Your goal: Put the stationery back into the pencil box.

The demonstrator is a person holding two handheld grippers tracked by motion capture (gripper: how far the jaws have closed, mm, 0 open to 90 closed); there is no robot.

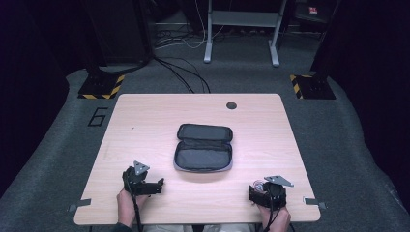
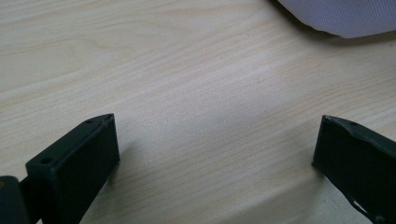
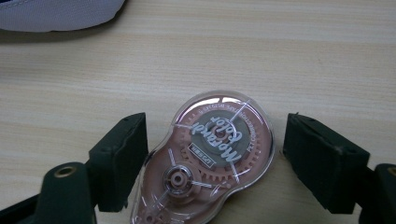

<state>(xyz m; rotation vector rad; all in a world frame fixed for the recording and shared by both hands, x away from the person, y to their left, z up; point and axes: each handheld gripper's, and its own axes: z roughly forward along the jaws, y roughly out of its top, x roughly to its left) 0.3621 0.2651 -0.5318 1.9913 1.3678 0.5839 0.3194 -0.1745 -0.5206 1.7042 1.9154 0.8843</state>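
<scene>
Pink correction tape (image 3: 205, 156) lay flat on the counter (image 1: 145, 121) between the jaws of the right tool (image 3: 212, 161), its clear shell and inner gears facing up and its narrow nose pointing back toward the hand. The jaws stood partway open around it: the left one sat against or just beside the shell's edge, while a slim gap showed at the right one, so the pads did not yet appear to press on it. Straddling the wide round body this way looked like a setup for a grip across its broadest part, where the flat pads would have the most to bear on.

From above, the right tool (image 1: 267, 192) rested low at the near right corner of the counter, with a bit of pink showing just beside it. The left tool (image 1: 145, 181) waited at the near left, jaws wide apart over bare wood and holding nothing, probably kept clear until it was needed.

Between the two, farther up the counter, a dark pencil case (image 1: 203, 147) lay unzipped and folded open, its lid turned back and its inside bare. Left open like that, it seemed the likely place for the tape to go.
</scene>
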